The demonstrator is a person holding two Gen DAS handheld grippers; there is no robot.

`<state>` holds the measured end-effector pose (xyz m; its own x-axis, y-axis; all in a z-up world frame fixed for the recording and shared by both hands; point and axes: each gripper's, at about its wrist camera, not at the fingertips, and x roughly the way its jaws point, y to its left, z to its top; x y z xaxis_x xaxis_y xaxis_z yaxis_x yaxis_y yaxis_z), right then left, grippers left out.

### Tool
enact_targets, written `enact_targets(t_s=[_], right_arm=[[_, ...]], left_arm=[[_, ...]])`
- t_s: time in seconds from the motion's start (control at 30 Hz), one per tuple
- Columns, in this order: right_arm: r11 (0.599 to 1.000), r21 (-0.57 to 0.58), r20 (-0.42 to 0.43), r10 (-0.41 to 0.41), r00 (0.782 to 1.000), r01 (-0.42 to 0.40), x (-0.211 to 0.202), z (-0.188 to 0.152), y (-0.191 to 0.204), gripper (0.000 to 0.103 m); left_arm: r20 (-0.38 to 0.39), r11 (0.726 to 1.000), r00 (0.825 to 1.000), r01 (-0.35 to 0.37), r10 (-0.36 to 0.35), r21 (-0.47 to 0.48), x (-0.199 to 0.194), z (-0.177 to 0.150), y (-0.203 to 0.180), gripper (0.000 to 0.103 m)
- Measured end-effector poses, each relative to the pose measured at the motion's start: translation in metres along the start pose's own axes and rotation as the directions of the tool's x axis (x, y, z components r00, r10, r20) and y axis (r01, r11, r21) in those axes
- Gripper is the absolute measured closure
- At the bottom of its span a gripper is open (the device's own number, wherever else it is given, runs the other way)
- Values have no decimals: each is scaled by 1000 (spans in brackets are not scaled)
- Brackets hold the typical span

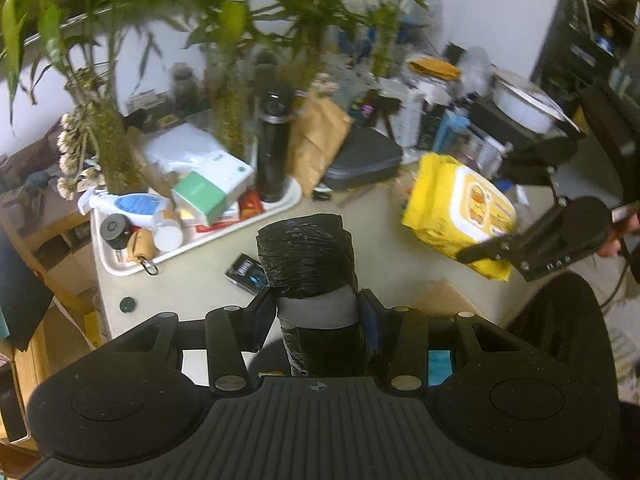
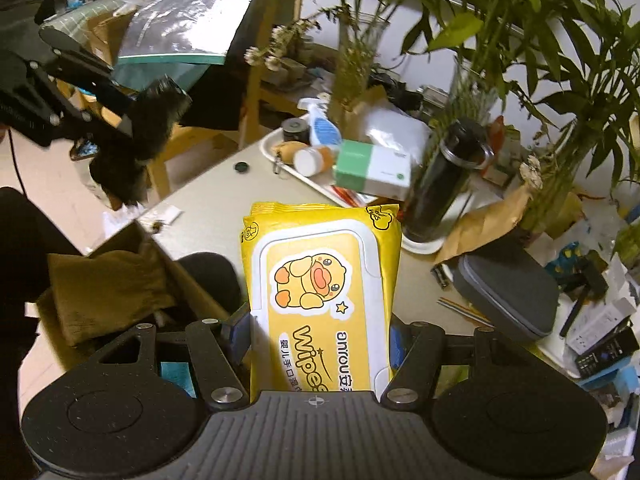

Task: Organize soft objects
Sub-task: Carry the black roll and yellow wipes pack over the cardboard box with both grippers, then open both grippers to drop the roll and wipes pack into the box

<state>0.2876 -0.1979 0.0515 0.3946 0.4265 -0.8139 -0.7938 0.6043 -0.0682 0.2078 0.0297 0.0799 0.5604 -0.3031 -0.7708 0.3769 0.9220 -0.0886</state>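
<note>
My left gripper (image 1: 318, 314) is shut on a roll of black plastic bags (image 1: 306, 252) bound by a grey band, held upright above the table (image 1: 200, 280). My right gripper (image 2: 318, 332) is shut on a yellow pack of wet wipes (image 2: 320, 280) with a duck on its label, lifted above the table (image 2: 208, 208). The left wrist view shows that wipes pack (image 1: 460, 208) at the right, in the right gripper (image 1: 500, 248). In the right wrist view the black roll (image 2: 140, 136) hangs at the upper left in the left gripper (image 2: 120, 116).
A white tray (image 1: 192, 246) holds bottles, boxes and a tall black flask (image 1: 274, 140). Potted plants (image 1: 100, 128), a brown paper bag (image 1: 316, 140) and a grey zip case (image 1: 360, 160) crowd the far side. A cardboard box with brown cloth (image 2: 100, 292) sits below the table edge.
</note>
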Motion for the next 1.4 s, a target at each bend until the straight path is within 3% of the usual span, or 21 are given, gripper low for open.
enact_targets(t_s=[0.37, 0.53, 0.7, 0.77, 0.9, 1.0, 1.23, 1.4], right_arm=[[999, -43, 1, 24, 1000, -24, -37, -15, 41, 38], [998, -53, 5, 34, 999, -34, -44, -19, 55, 38], [998, -56, -2, 37, 999, -37, -44, -24, 65, 38], [998, -50, -5, 39, 999, -39, -44, -27, 67, 38], [999, -26, -10, 40, 999, -40, -42, -32, 69, 38], [999, -15, -9, 39, 999, -39, -43, -34, 70, 38], [996, 44, 7, 72, 997, -72, -45, -35, 76, 38], [990, 85, 13, 113, 994, -114, -43, -31, 86, 38]], left_arm=[[-142, 997, 988, 67, -61, 32, 10, -34, -37, 59], [-226, 994, 968, 97, -106, -50, 29, -51, -38, 59], [-300, 988, 946, 85, -121, -132, 48, -68, -33, 58], [-307, 989, 946, 62, -100, -132, 51, -73, -32, 57], [-282, 989, 955, 56, -94, -140, 41, -79, -35, 53], [-242, 990, 969, 20, -55, -142, 32, -78, -39, 43], [-139, 986, 990, -60, 38, -158, 2, -80, -43, 42], [-53, 979, 988, -151, 145, -134, -14, -83, -49, 42]])
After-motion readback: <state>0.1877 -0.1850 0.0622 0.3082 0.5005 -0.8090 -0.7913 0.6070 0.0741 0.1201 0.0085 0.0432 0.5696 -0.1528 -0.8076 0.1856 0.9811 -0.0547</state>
